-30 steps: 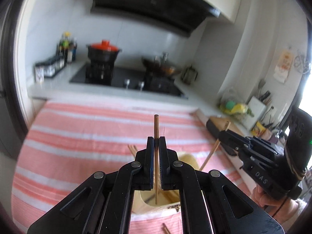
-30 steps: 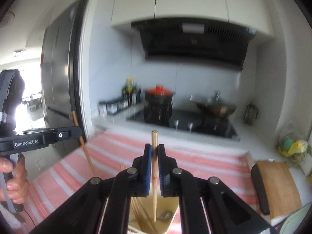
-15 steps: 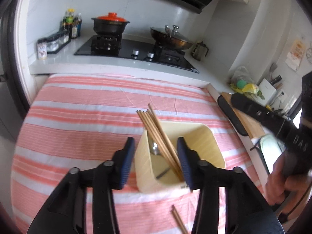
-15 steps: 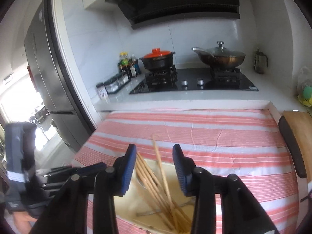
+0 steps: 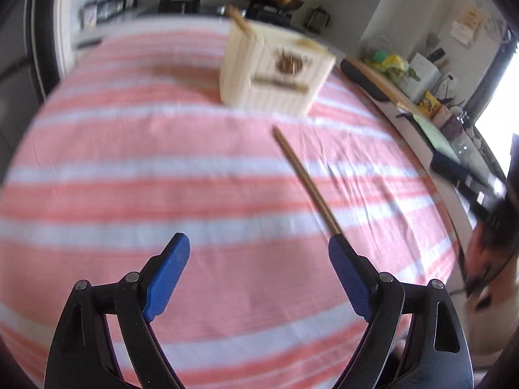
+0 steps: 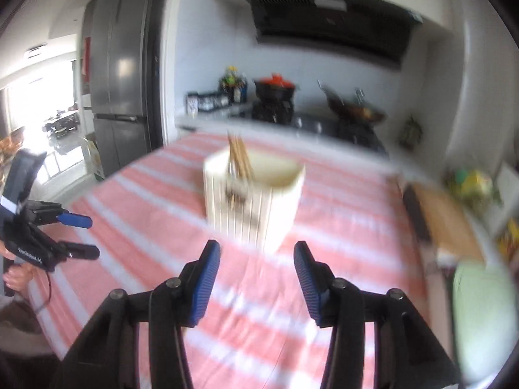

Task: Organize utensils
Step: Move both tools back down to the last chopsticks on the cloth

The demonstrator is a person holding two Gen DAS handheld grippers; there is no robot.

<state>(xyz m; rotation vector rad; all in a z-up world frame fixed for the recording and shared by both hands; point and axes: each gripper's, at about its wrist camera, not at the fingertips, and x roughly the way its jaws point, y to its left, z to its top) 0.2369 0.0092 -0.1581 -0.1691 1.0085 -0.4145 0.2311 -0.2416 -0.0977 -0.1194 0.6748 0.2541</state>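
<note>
A cream utensil holder (image 5: 275, 71) stands on the pink striped cloth (image 5: 162, 178), with several wooden chopsticks sticking out of it (image 6: 240, 159); it also shows in the right wrist view (image 6: 256, 201). One loose chopstick (image 5: 305, 178) lies on the cloth in front of the holder, its near end close to my left gripper's right finger. My left gripper (image 5: 259, 259) is open and empty, low over the cloth. My right gripper (image 6: 256, 269) is open and empty, just short of the holder. Both views are blurred by motion.
A stove with a red-lidded pot (image 6: 275, 87) and a wok (image 6: 353, 110) stands behind the table. A wooden cutting board (image 6: 444, 217) and a green item (image 6: 480, 317) lie along the right edge. A fridge (image 6: 120, 97) stands at the left.
Both grippers let go of their chopsticks into the holder, opened wide, then pulled back and dropped lower over the cloth. The left one now faces the loose chopstick.
</note>
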